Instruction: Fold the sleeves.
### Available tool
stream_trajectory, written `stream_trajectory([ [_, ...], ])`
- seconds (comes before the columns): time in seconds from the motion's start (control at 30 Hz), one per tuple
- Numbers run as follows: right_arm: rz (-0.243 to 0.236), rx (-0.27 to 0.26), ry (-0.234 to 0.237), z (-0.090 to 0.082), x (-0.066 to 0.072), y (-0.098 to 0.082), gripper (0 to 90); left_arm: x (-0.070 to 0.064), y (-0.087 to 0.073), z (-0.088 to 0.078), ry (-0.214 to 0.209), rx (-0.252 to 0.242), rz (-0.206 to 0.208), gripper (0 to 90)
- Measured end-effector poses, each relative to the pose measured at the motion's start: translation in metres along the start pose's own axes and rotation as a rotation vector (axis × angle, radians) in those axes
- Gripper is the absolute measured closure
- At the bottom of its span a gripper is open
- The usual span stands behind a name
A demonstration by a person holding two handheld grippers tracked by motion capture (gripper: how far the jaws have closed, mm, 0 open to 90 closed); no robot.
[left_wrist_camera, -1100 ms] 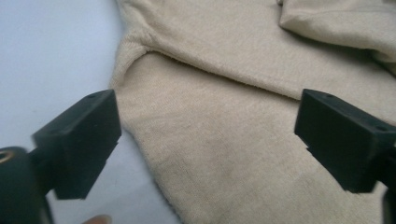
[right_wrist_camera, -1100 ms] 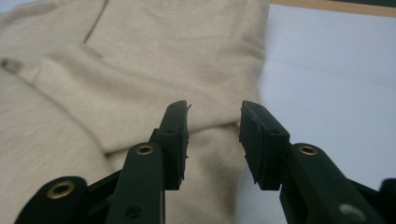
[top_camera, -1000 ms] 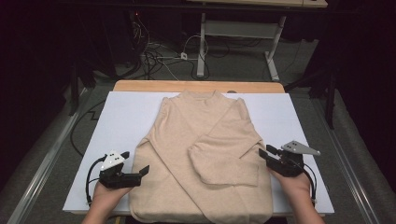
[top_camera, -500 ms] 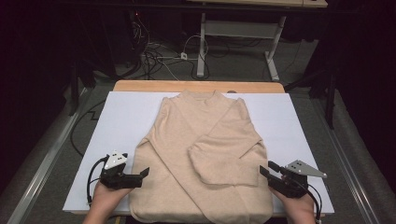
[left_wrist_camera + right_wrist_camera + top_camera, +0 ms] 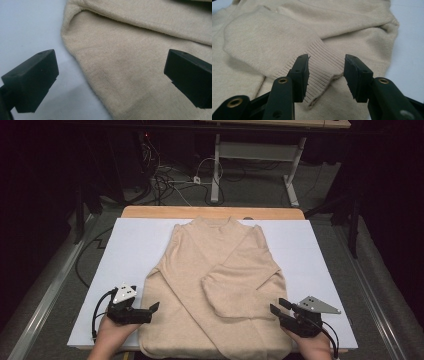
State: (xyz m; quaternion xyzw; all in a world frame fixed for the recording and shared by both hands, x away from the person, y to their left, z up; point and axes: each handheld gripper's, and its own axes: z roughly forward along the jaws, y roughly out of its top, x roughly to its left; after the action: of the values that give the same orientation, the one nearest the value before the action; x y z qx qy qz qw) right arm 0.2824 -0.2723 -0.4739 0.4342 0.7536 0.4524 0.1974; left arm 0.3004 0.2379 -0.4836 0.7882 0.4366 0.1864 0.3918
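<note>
Right gripper [image 5: 276, 307]: sitting low at the near right of the sweater, jaws pointing toward it; also seen in the right gripper view [image 5: 325, 72].
Right jaws: standing partly apart and gripping nothing; they have just been opening a little, with the ribbed cuff [image 5: 322, 67] lying past the tips, seen through the gap between them, and no pad pressing on it.
Cuff: lying flat at the end of the folded sleeve [image 5: 240, 287], just beyond the right jaw tips.
Left gripper [image 5: 153, 308]: resting at the near left edge of the sweater, jaws pointing toward it.
Left jaws: standing wide apart and holding nothing; in the left gripper view [image 5: 107, 75] the sweater edge is running between the 2 tips, cloth under one, bare sheet under the other.
Sweater [image 5: 220, 270]: lying spread flat, collar at the far end, hem at the near edge, between the 2 grippers.
Sleeve: lying folded across the body, slanting down toward the near right.
Sheet [image 5: 130, 245]: white, lying under the sweater and reaching past it on both sides.
Table [image 5: 150, 212]: its wooden far edge showing beyond the sheet.
Hands: left hand [image 5: 112, 337] and right hand [image 5: 315, 349] coming in from the near edge, each holding 1 gripper.
</note>
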Motion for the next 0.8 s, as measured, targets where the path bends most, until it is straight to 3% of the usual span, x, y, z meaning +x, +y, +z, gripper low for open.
stream_trajectory([
  [0.3, 0.002, 0.031, -0.026, 0.013, -0.005, 0.012, 51.6, 0.0, 0.0, 0.0, -0.008, 0.0, -0.008, 0.0],
  [0.5, 0.006, 0.115, -0.032, 0.026, -0.006, 0.011, 49.4, 0.0, 0.0, 0.001, -0.008, 0.009, -0.004, 0.0],
  [0.67, -0.036, 0.145, -0.046, 0.029, -0.001, 0.012, 59.0, 0.0, -0.001, 0.0, -0.01, 0.003, -0.005, 0.0],
  [0.8, -0.033, 0.147, -0.029, 0.029, -0.002, 0.012, 70.7, 0.001, -0.001, 0.0, -0.013, 0.003, -0.008, 0.0],
])
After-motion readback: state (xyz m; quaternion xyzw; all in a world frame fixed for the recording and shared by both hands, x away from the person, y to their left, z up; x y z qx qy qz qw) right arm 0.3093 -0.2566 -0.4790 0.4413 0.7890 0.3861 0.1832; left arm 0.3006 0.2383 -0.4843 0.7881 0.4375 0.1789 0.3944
